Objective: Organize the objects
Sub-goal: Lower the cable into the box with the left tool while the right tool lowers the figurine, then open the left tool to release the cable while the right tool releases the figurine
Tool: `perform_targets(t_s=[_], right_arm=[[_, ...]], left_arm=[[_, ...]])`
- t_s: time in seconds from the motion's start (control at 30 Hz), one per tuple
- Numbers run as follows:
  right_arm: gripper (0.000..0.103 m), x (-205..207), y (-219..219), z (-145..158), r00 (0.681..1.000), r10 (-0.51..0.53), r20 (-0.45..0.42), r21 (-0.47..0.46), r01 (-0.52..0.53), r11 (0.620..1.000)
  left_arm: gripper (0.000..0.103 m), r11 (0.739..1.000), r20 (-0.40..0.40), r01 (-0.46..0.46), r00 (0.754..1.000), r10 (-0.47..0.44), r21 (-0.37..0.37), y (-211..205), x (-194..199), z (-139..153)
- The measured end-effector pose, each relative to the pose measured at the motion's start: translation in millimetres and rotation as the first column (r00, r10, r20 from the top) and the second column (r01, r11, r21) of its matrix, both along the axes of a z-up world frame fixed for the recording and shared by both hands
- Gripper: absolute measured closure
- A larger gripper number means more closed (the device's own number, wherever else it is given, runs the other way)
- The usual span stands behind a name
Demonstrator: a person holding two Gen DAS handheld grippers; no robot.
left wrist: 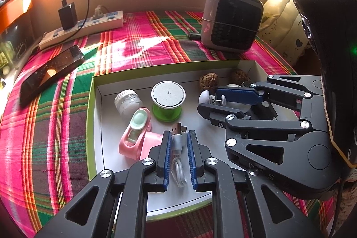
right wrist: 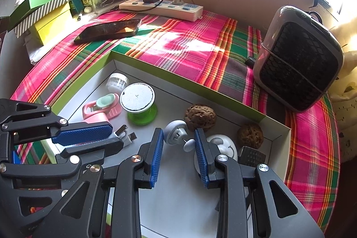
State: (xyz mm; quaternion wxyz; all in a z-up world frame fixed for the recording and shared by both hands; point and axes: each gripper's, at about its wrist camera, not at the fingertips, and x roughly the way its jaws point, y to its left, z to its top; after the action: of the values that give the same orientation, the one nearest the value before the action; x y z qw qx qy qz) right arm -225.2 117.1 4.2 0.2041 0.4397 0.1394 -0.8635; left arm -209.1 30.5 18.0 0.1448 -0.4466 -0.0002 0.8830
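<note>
Starting at the left of the desk, I see a dark phone (left wrist: pixel 50 73) lying flat on the plaid cloth (left wrist: pixel 44 126), well apart from the work. Next comes the green-edged tray (left wrist: pixel 90 108), which holds what I am sorting: a small clear jar (left wrist: pixel 128 102), a pink dispenser (left wrist: pixel 136 133) and a green spool (left wrist: pixel 167 102) near its left side. Just right of those, my left gripper (left wrist: pixel 179 144) straddles the white USB cable (left wrist: pixel 177 139), which lies on the tray floor with its plug pointing away from me; the blue pads sit close on either side with slim gaps showing, so I read it as slightly parted and no longer pinching the cable. I judge this as the release step, the cable now delivered into the tray. Further right, my right gripper (right wrist: pixel 178 142) is nearly pressed together around a small white knobbed piece on a pin (right wrist: pixel 188 144), though I cannot tell whether the pads truly bite it. Two brown walnuts (right wrist: pixel 200 114) rest beyond it near the far wall, and a grey fan (right wrist: pixel 299 59) stands outside the tray. Next I would lift the left gripper straight up, clear of the cable.
</note>
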Motion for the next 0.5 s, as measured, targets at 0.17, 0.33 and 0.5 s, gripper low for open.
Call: perform_targets(t_s=[0.17, 0.33, 0.5], right_arm=[[0.073, 1.4, 1.0, 0.2, 1.000, -0.002, 0.000, -0.002, 0.002, 1.000], [0.069, 4.6, 4.3, 1.8, 1.000, -0.010, -0.009, -0.014, 0.010, 1.000], [0.067, 7.9, 6.6, 3.0, 1.000, -0.018, -0.012, -0.019, 0.017, 1.000]], left_arm=[[0.087, 1.000, 0.000, 0.001, 1.000, -0.001, 0.001, -0.4, 0.9, -0.4], [0.084, 1.000, 0.000, -0.001, 1.000, 0.001, 0.007, -0.9, 1.3, -0.1], [0.079, 1.000, -0.002, -0.003, 1.000, 0.003, 0.001, -0.7, 5.2, 0.9]])
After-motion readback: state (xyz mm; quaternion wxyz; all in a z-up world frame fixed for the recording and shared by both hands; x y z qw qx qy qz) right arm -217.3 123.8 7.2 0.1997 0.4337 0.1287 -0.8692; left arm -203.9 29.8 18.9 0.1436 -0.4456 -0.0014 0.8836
